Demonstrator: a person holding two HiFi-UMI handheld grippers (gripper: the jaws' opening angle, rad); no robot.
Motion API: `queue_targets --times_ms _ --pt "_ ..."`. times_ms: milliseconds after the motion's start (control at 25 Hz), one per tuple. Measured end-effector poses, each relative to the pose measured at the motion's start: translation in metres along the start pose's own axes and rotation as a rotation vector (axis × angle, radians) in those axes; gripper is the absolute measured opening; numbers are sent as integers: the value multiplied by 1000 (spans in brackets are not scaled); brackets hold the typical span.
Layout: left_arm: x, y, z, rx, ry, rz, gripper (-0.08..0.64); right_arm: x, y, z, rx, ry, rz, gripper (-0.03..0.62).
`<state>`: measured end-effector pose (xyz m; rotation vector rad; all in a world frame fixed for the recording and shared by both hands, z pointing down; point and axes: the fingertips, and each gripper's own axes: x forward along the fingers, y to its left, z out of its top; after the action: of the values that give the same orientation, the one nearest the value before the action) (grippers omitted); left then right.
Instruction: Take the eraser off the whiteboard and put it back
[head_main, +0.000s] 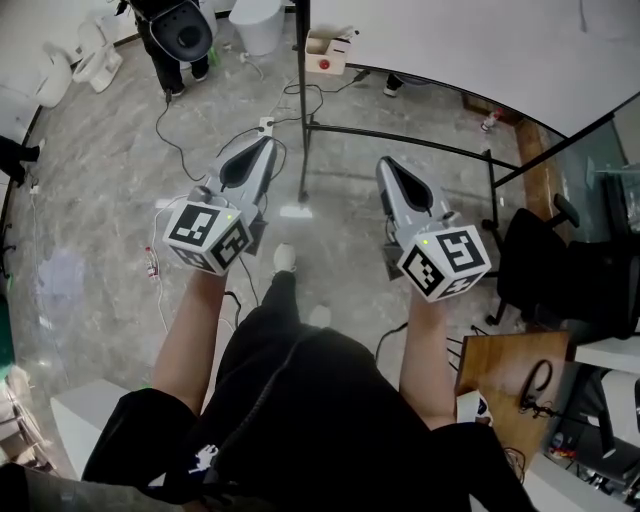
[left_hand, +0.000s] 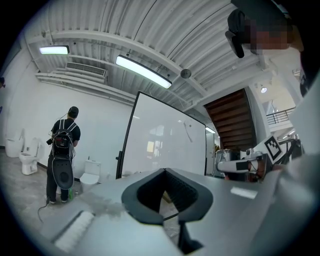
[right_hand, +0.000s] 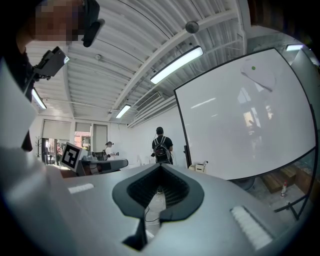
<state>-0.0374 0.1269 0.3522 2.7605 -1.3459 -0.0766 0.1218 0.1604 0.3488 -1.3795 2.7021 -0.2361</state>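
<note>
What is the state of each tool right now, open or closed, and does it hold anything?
Left tool: closed, holding nothing.
Right tool: closed, holding nothing.

Left gripper (head_main: 262, 150), right gripper (head_main: 387, 168) were grey, black-padded; cubes (head_main: 205, 235) bore black-white squares. Whiteboard (head_main: 450, 50) was white, black-framed. Floor (head_main: 100, 190) was mottled grey.

Bright, even light from ceiling tube lamps (left_hand: 144, 71) fills my two fisheye gripper views, whose edges curve and darken to black, leaving pale reflections on the whiteboard (right_hand: 245, 115), while the head view's glossy floor (head_main: 100, 230) shows soft glare and faint shadows.
</note>
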Motion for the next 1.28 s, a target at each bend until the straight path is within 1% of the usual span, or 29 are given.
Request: queue_targets --times_ms 160,320,480,600,880,1040,1200,1280 --pt "15 17 -3 -12 -5 -16 5 22 -5 0 -4 8 10 9" --pt "44 48 -2 -37 -11 -48 5 59 -18 5 -13 -2 9 9" --pt "81 82 1 -22 0 -75 5 106 -39 10 -15 2 -6 9" --pt "109 107 8 -28 6 -86 5 139 -50 12 -12 12 -11 9" --pt "161 157 17 -15 31 -121 5 206 -75 22 -18 21 -37 9" --pt "185 179 22 -26 32 -152 5 238 -82 30 -22 20 -35 9" --pt "204 194 19 -23 40 -196 5 261 -94 25 -22 25 -62 9" --pt "211 202 16 -19 51 -204 5 269 -101 21 -10 24 -71 9"
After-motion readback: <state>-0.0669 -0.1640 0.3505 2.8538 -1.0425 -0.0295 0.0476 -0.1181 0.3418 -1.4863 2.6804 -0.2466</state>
